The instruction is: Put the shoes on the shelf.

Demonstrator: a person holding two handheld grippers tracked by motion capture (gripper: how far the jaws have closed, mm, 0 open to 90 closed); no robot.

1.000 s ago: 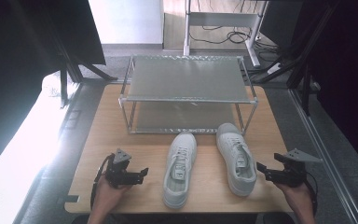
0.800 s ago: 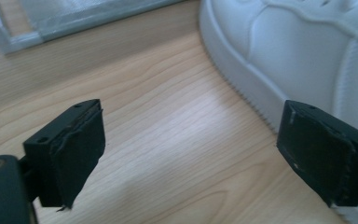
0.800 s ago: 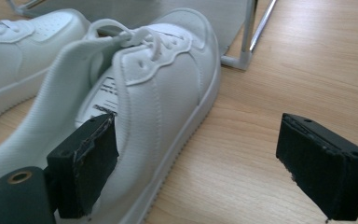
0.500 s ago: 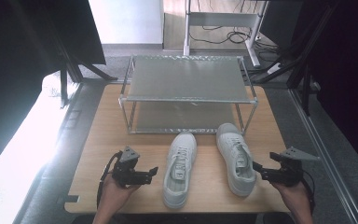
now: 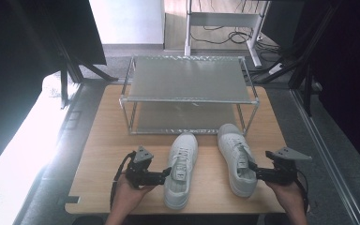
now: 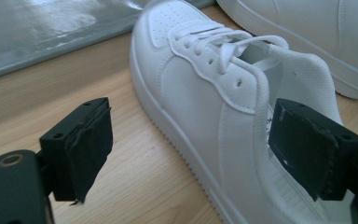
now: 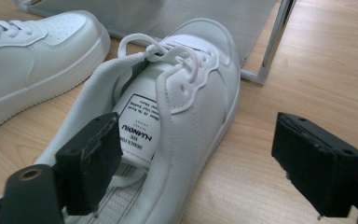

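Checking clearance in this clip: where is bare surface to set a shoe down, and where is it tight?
Free: both shelves of the rack, plus table left of it. Crowded: the front edge, where left shoe, right shoe, left gripper and right gripper meet.

Two white lace-up sneakers stand upright on their soles at the near side of the wooden table, toes pointing far. The left sneaker (image 5: 181,169) sits slightly nearer; the right sneaker (image 5: 236,157), just beside it and apart, shows a printed insole label.
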